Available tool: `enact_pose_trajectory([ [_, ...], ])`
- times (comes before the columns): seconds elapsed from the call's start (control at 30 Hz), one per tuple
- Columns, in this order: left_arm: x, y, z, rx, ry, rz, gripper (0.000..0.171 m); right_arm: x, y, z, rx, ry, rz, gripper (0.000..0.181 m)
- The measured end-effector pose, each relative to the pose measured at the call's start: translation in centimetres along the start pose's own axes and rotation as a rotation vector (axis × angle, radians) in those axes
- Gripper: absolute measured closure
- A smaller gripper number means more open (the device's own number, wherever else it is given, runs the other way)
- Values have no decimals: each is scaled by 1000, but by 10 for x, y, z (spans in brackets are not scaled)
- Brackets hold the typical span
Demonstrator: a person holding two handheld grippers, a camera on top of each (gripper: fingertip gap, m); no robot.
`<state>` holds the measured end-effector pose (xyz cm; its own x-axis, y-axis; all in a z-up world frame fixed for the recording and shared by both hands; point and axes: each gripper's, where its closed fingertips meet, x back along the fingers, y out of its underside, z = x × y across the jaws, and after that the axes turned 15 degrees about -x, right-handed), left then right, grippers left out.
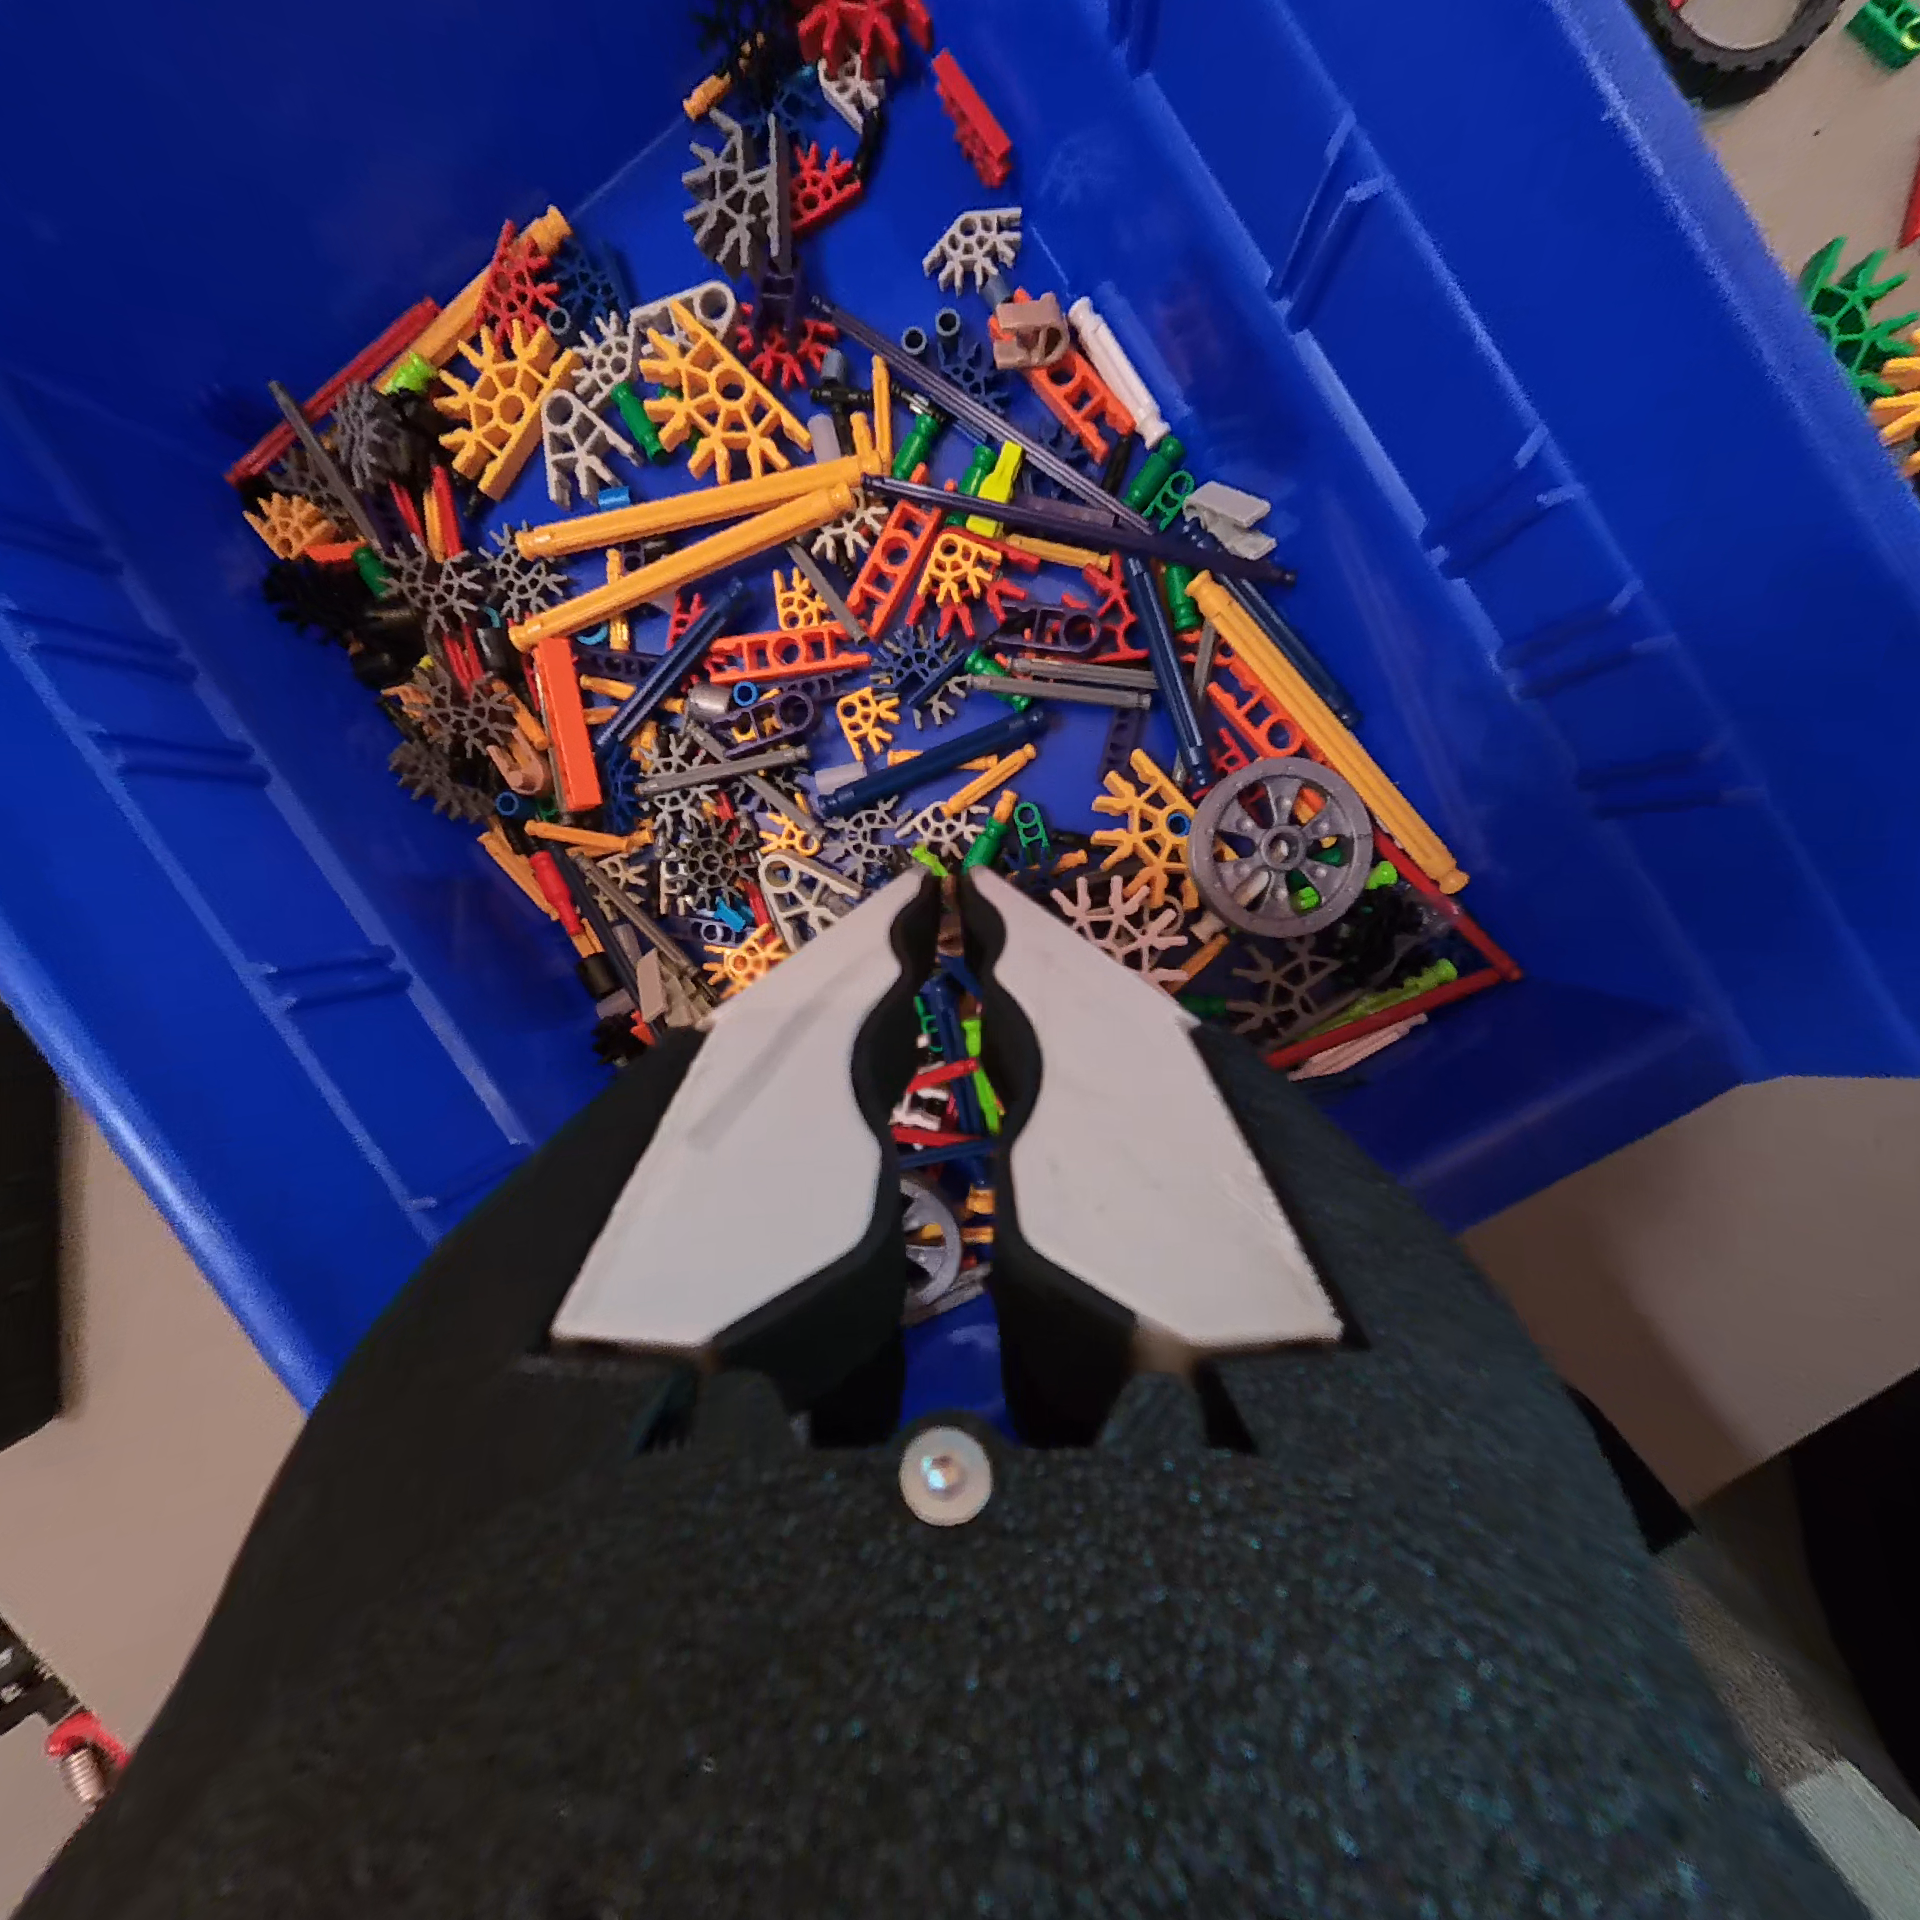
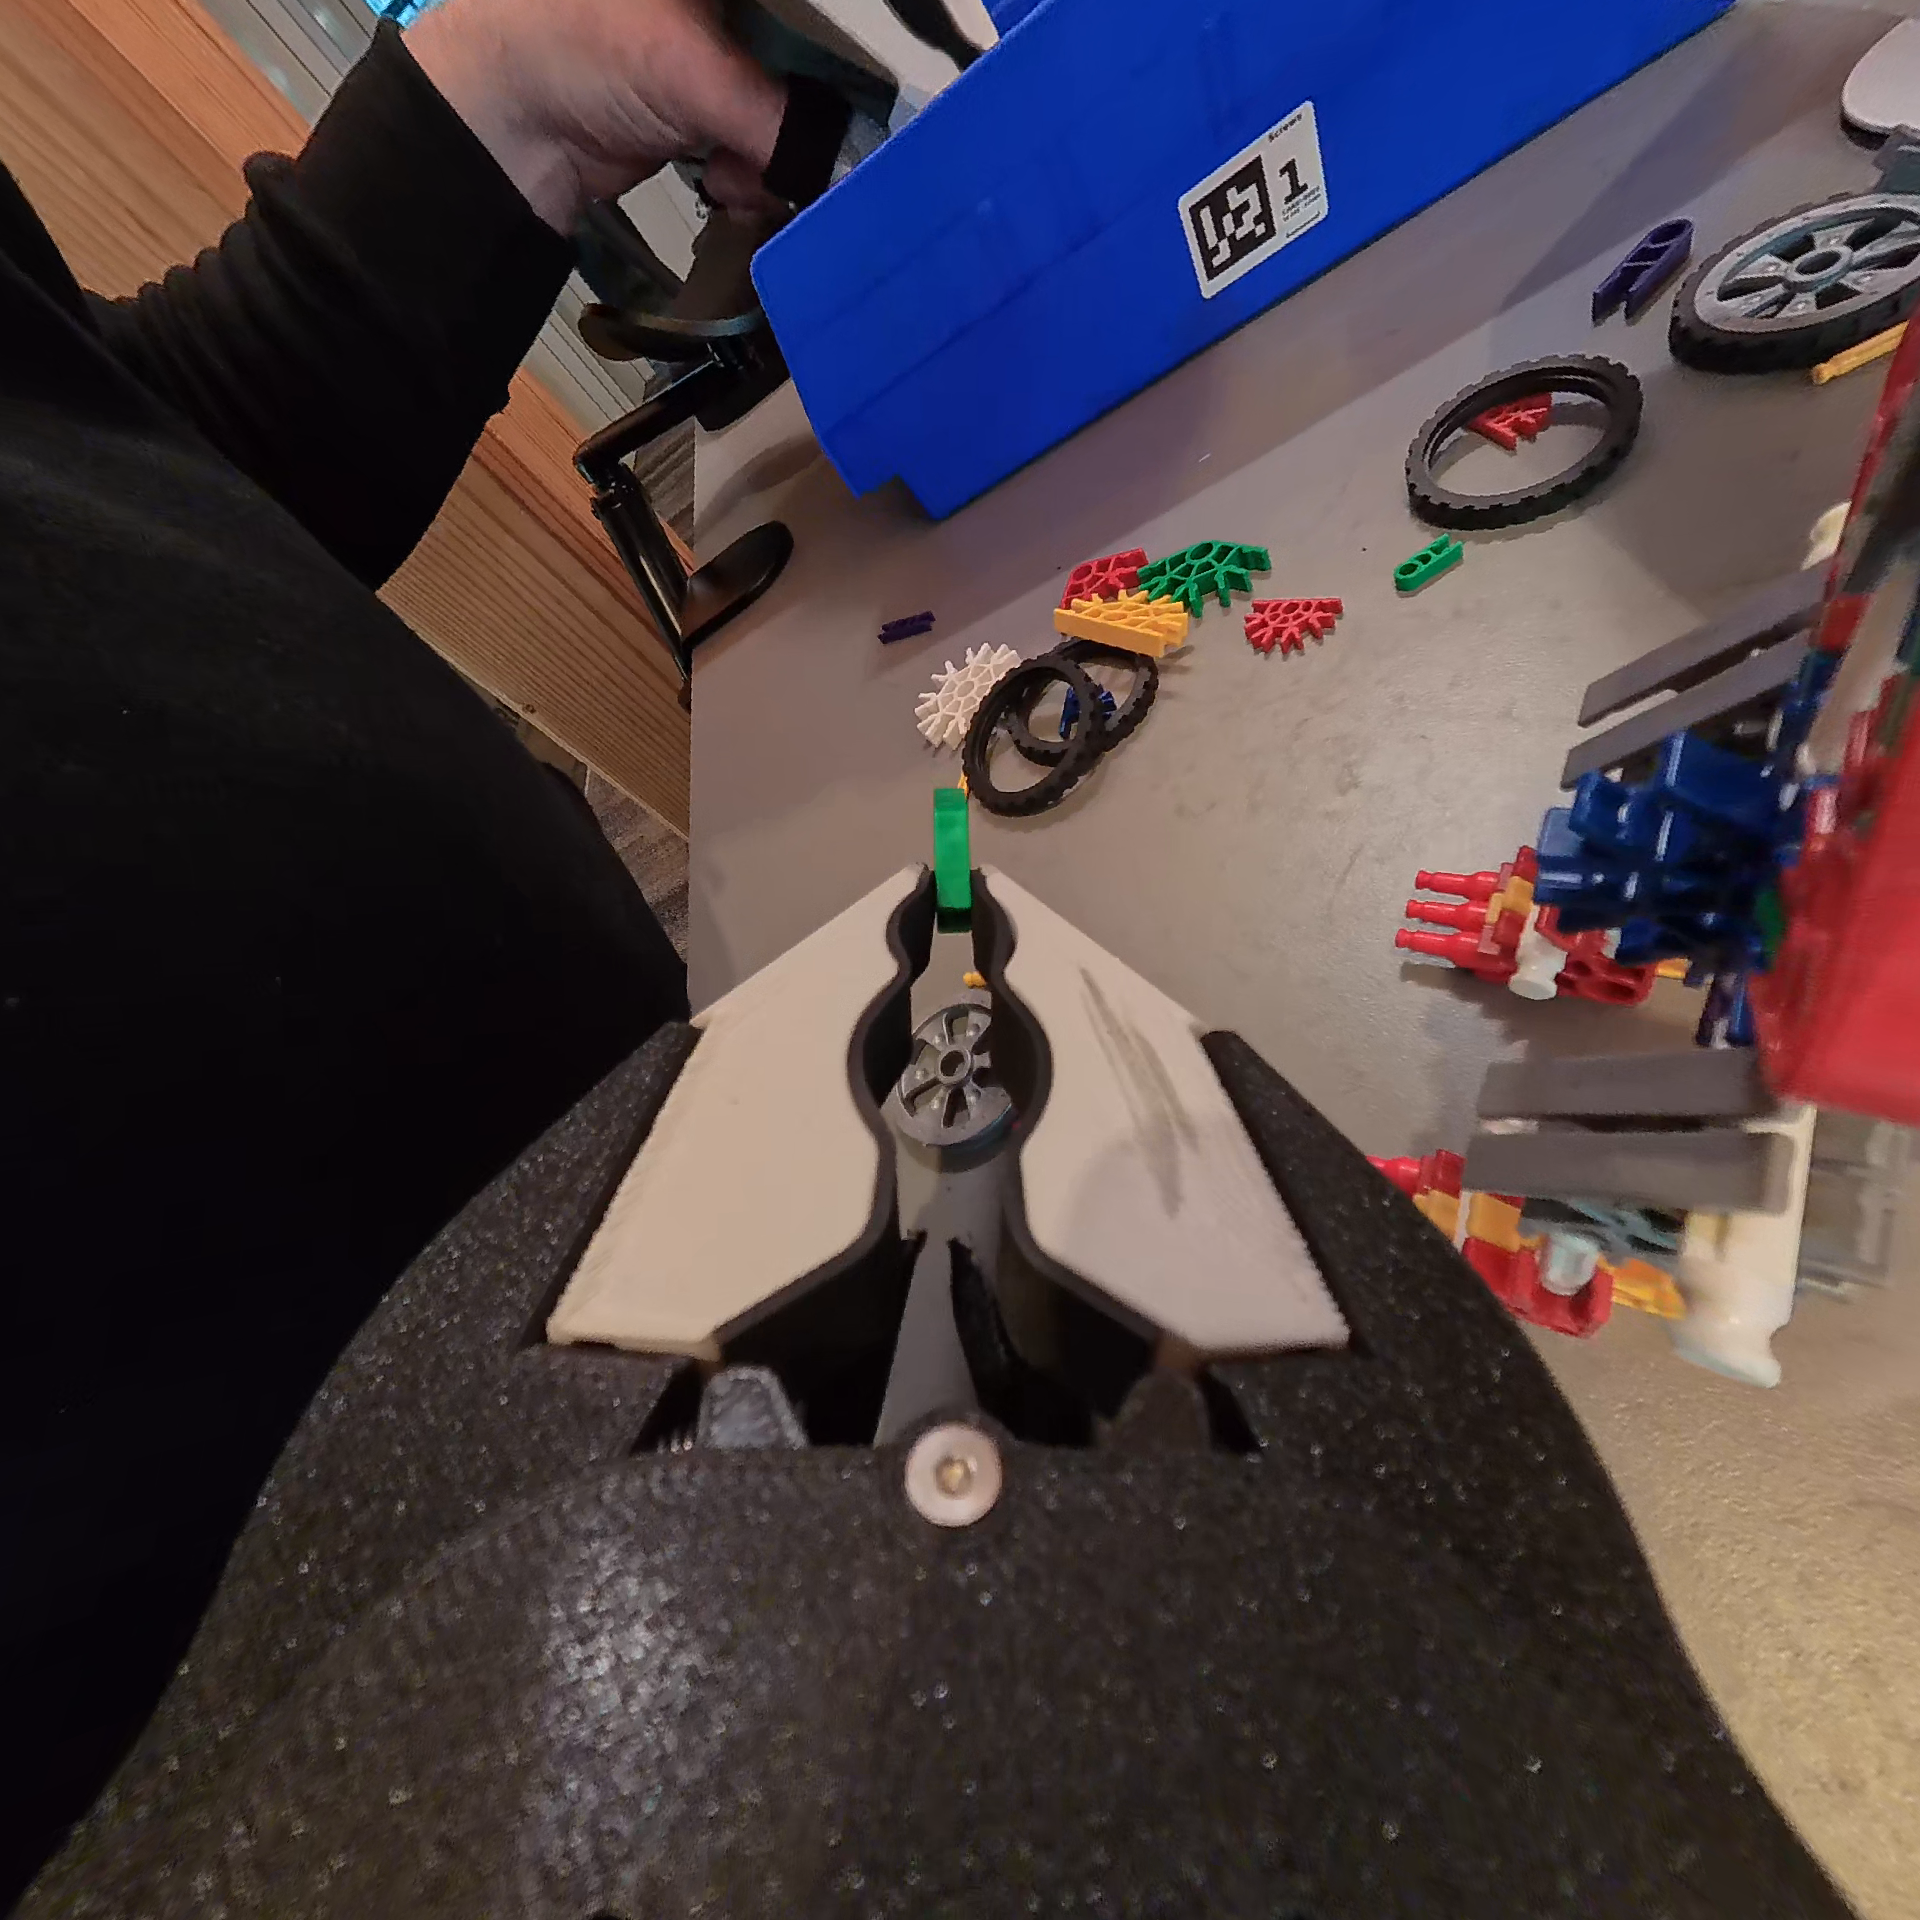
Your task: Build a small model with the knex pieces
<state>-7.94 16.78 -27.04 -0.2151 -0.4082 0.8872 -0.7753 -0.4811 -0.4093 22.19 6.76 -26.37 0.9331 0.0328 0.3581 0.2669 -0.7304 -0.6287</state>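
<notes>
Left wrist view, left tongs (image 1: 943, 881) closed, empty, over blue bin (image 1: 1455, 623) of construction pieces (image 1: 790, 644), right tongs (image 2: 954, 878) gripping green connector piece (image 2: 951, 847) above worktop (image 2: 1299, 831)

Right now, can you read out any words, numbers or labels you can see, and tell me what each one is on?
White sticker on the blue bin, on its side: a square black-and-white code with print beside it; I won't repeat the writing.
Building pieces in the bin: no writing visible.
Green piece in the right gripper: none.
</notes>
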Motion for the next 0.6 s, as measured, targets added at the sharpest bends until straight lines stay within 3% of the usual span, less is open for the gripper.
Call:
enact_pose_trajectory([
  [0.2,9,-11,-8,-9,-30,52,171,0,0,1,0,6,0,176],
  [0.33,32,-41,-5,3,-28,180,171,0,0,1,0,9,-2,175],
  [0.47,67,-100,13,11,31,445,171,-1,1,2,-2,10,-9,175],
  [0.6,108,-144,17,180,185,854,171,-1,1,1,0,8,-10,175],
])
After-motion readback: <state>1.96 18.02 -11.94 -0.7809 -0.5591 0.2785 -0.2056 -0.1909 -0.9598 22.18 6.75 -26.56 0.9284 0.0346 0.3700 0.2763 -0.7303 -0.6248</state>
